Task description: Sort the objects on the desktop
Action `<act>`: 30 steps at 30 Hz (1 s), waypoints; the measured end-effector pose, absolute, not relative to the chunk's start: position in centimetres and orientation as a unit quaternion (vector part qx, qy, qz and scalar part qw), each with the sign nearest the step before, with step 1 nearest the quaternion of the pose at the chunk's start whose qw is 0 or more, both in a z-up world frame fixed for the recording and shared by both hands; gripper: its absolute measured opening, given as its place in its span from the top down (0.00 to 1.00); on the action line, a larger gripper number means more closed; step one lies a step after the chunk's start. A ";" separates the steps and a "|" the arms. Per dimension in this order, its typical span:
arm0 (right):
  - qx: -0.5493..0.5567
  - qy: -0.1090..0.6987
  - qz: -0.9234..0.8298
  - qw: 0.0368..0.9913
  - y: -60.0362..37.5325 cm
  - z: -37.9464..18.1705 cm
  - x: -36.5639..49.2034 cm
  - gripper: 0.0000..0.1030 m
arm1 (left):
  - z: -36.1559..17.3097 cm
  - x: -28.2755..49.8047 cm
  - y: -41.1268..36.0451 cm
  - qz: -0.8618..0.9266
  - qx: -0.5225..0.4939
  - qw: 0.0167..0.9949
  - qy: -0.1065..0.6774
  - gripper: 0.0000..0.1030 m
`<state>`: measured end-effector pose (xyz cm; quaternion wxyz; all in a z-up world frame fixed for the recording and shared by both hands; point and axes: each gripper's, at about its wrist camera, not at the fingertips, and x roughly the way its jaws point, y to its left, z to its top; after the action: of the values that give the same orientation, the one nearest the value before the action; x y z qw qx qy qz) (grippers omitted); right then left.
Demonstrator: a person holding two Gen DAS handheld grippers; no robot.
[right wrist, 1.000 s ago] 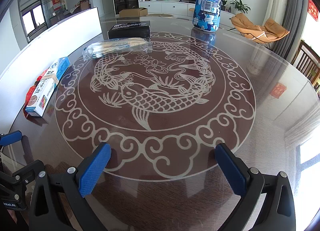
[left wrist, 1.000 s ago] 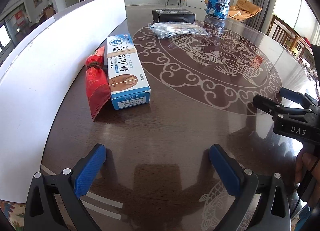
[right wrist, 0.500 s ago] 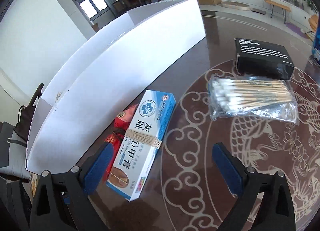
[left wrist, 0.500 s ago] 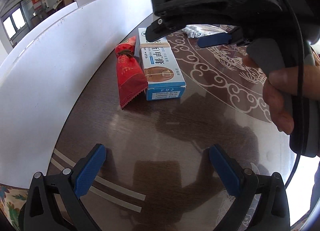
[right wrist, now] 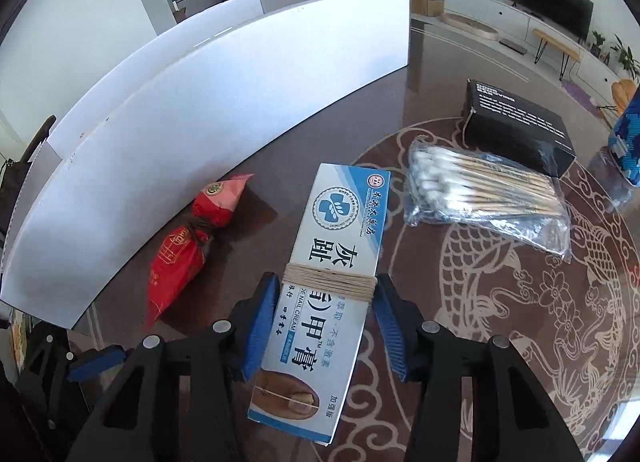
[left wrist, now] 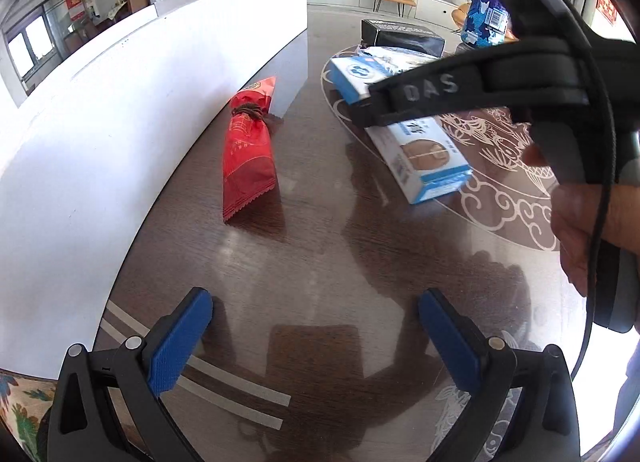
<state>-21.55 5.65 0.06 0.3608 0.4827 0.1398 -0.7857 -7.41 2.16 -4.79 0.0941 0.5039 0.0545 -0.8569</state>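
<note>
White board (right wrist: 224, 109): stands upright along the left side of the table (right wrist: 500, 362); nothing leans on it.
Red packet (right wrist: 180, 262): lies flat just beside the board, apart from the carton; leave it undisturbed.
Left gripper (left wrist: 316, 342): hovers over bare tabletop with its blue pads spread wide and nothing between them; best kept where it is, clear of the lift.
Nail-cream carton (right wrist: 320, 302): long blue-and-white box with twine wound round its middle, lying between the red packet and the swab bag.
Right gripper (right wrist: 328, 322): jaws have just been closing and now its blue pads press the carton's two long sides, near the twine band.
Grip advice: the hold sits about mid-length, so the box should stay level; raise it straight up before carrying, since a glossy carton may slip if swung.
Cotton-swab bag (right wrist: 488, 197): right of the carton, close to its far corner; avoid snagging it.
Black box (right wrist: 520, 129): farther right, behind the bag, well out of the way.
</note>
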 end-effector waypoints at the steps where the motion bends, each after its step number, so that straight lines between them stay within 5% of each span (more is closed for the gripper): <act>1: 0.482 0.131 -0.792 0.351 7.5 -0.1 -21.3 0.54 | -4.8 -7.4 2.2 -0.857 0.504 0.094 0.054 0.00; 11: 0.431 0.126 -0.861 0.240 24.2 -0.5 -13.5 0.54 | -2.8 -8.3 2.4 -0.882 0.462 0.073 0.055 0.00; 30: 0.422 0.114 -0.868 0.236 25.0 -1.2 -12.7 0.44 | -4.5 -19.3 -1.2 -0.854 0.511 0.071 0.063 0.00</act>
<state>-12.66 25.03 -1.16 0.2356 0.4222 0.1142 -0.8679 -19.27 -1.17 -4.46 0.0710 0.5113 0.0631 -0.8541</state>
